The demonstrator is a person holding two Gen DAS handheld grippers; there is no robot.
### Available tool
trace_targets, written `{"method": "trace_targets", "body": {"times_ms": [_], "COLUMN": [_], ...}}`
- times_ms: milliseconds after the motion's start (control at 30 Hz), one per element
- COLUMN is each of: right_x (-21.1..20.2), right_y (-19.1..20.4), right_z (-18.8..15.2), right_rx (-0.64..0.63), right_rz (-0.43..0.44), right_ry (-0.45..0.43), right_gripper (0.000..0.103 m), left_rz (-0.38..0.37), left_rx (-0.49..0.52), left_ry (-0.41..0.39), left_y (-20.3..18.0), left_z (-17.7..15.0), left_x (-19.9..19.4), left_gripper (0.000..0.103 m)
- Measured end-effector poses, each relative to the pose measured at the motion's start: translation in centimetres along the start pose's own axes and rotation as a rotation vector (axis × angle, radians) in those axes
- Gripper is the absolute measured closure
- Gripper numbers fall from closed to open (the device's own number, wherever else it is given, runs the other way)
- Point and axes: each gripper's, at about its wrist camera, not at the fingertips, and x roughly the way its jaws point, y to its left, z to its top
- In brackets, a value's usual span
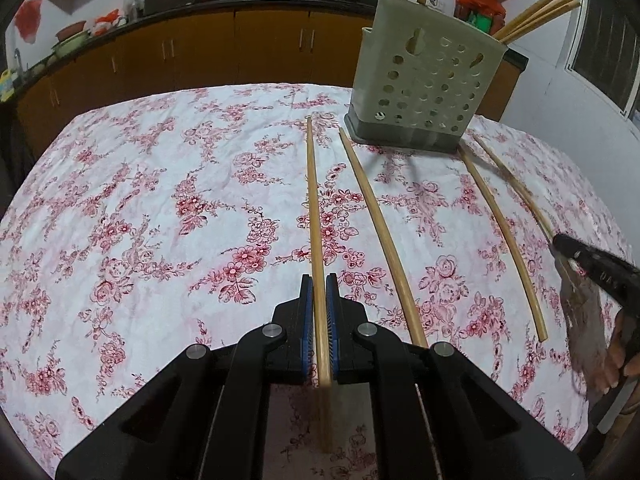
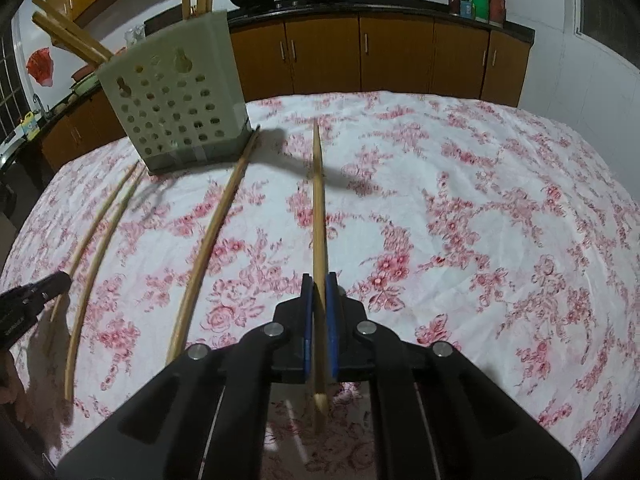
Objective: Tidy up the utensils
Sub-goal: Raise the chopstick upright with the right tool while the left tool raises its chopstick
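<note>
My left gripper [image 1: 319, 280] is shut on a wooden chopstick [image 1: 314, 208] that lies along the floral tablecloth. My right gripper [image 2: 319, 278] is shut on another chopstick [image 2: 318, 208], its far tip raised slightly with a shadow under it. The right gripper also shows in the left wrist view [image 1: 592, 268], and the left gripper in the right wrist view [image 2: 36, 296]. A pale perforated utensil holder [image 1: 424, 80] stands upright at the far side with several chopsticks in it; it also shows in the right wrist view [image 2: 176, 100]. More chopsticks [image 1: 380, 232] [image 1: 504, 232] lie loose on the cloth.
The table is covered by a white cloth with red flowers [image 1: 160, 220]. Behind it run brown kitchen cabinets [image 1: 260, 44] with woks and jars on the counter. A window [image 1: 608, 40] is at the right.
</note>
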Motion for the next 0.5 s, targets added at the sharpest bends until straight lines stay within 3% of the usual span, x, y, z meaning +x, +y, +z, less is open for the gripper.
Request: {"method": "trace_targets", "body": {"times_ms": [133, 333, 500], "right_x": [-3.1, -7.8, -9.8], "right_y": [-0.3, -0.3, -0.1], "right_z": [2.0, 4.7, 5.8], "right_rx": [0.017, 0.031, 0.032], "right_rz": [0.014, 0.033, 0.045], "right_ry": [-0.106, -0.274, -0.346], "right_gripper": [0.095, 0.095, 0.095], "left_rz": [-0.011, -0.046, -0.064], "left_rx": [-0.005, -0.043, -0.070], "left_ry": [-0.070, -0.243, -0.338], "left_y": [0.3, 0.6, 0.9], "left_z": [1.4, 5.0, 7.1], "left_x": [-2.0, -6.8, -9.4], "left_gripper": [0.096, 0.096, 0.096]}}
